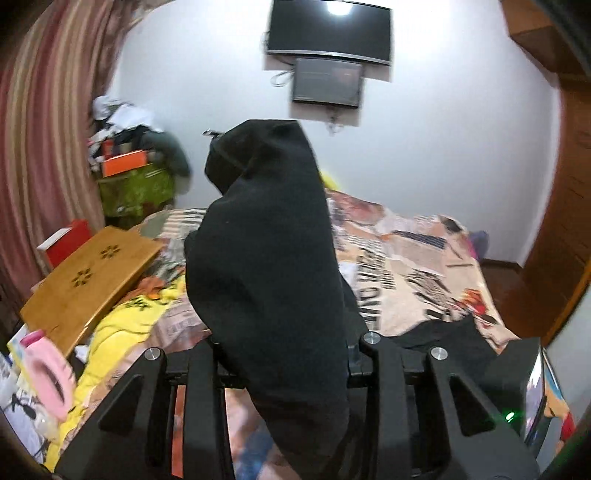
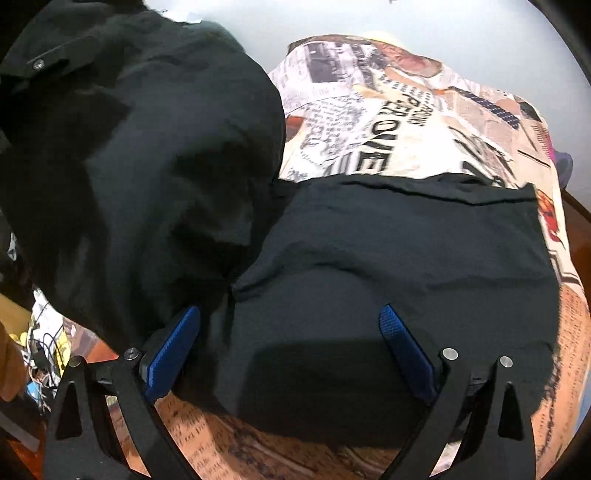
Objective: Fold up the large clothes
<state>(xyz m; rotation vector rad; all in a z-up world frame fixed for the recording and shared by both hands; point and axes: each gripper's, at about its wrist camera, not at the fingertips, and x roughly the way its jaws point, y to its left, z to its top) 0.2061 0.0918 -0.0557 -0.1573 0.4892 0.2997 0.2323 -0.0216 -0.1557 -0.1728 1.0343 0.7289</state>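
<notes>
Black garment [image 1: 266, 240] hangs clamped in my left tongs [image 1: 284, 354]; my right tongs [image 2: 290, 332] gape apart over it on the bed [image 2: 424, 122].

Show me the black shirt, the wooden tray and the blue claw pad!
black shirt [image 1: 266, 258]: left wrist view, middle of the hanging cloth.
wooden tray [image 1: 88, 280]: left wrist view, its flat top.
blue claw pad [image 2: 402, 347]: right wrist view, ribbed face.

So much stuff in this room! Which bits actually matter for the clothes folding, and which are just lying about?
Part of the job:
- black cloth garment, partly flat on the newspaper-print bedspread, partly lifted
- left gripper, shut on the garment
- right gripper, open above it

Just lying about:
- wooden lap tray
- yellow blanket
- orange box
- wall-mounted black screen
</notes>
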